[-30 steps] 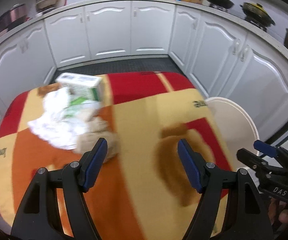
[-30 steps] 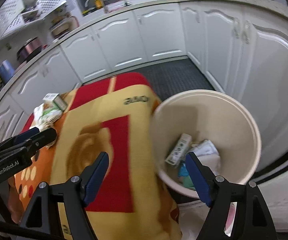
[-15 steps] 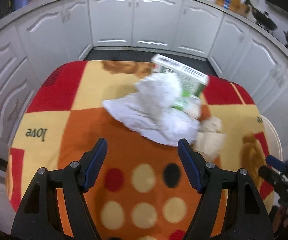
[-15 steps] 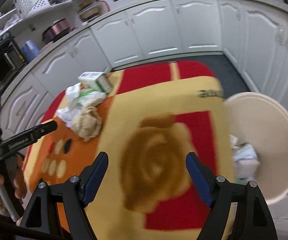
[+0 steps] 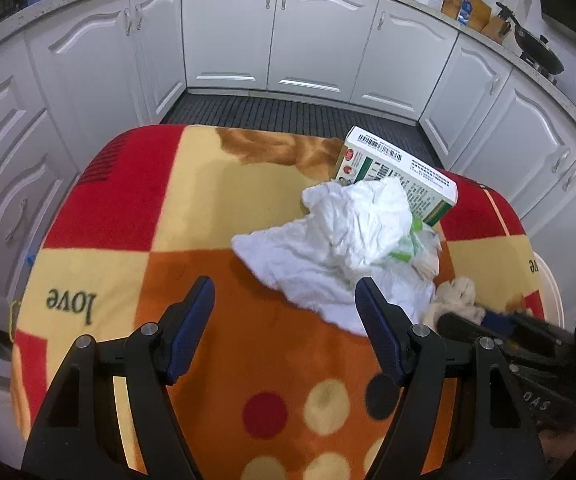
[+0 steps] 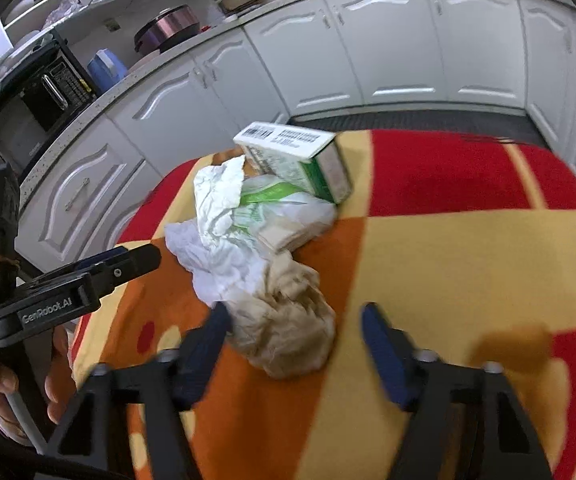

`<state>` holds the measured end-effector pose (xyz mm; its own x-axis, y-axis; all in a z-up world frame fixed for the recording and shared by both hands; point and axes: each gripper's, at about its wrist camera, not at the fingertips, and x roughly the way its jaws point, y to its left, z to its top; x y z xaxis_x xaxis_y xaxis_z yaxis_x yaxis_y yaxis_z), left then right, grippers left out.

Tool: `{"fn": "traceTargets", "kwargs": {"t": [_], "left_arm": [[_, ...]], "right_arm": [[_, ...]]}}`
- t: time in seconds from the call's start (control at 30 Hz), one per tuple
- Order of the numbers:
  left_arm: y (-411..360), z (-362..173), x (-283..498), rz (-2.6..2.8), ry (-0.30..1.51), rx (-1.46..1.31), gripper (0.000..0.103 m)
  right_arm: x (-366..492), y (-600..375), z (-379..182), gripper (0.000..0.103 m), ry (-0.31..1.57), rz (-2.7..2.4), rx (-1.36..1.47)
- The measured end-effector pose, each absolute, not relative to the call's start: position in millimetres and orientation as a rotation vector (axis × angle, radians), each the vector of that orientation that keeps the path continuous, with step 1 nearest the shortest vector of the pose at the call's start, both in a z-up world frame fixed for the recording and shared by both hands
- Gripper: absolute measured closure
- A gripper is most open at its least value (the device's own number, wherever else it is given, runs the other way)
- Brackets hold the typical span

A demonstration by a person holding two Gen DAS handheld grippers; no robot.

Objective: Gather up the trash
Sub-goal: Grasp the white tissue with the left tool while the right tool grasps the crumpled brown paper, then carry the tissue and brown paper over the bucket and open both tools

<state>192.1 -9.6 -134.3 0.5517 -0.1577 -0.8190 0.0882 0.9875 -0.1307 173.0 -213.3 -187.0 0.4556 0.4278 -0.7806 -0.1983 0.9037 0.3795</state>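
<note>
A heap of trash lay on a blanket-covered surface (image 5: 208,208) patterned in red, yellow and orange, toward its far right part in the left wrist view; nearest the cameras was a crumpled beige paper wad (image 6: 288,320), touching a rumpled white sheet of paper (image 5: 328,248) behind it; a white and green plastic wrapper (image 6: 280,208) sat against the sheet; a green and white cardboard box (image 5: 400,168) with a barcode stood tilted at the back, leaning on the pile.

The right hand-held gripper (image 6: 294,340) pointed down at the beige wad; its blue-padded jaws were closing, the wad lay between them with the left pad at its edge and the right pad clear of it, so nothing was gripped yet.

The left hand-held gripper (image 5: 284,328) hovered over the orange patch with jaws wide and empty, the white sheet just beyond its right finger.

A person's hand (image 6: 4,384) held the left tool's handle; white kitchen cabinets (image 5: 272,32) curved around behind.
</note>
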Motion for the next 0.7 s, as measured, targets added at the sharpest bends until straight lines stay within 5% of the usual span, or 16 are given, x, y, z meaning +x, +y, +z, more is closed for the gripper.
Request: {"fn": "traceTargets", "kwargs": {"t": [0.33, 0.5, 0.7], "left_arm": [[-44, -163, 219, -0.187, 0.989, -0.057, 0.034], [-47, -165, 210, -0.211, 0.979, -0.023, 0.082], [-24, -147, 181, -0.212, 0.979, -0.081, 0.088]], "right_arm": [[141, -249, -157, 0.076, 0.951, 0.36, 0.266], [125, -262, -151, 0.076, 0.938, 0.342, 0.259], [110, -269, -144, 0.076, 0.922, 0.336, 0.272]]}}
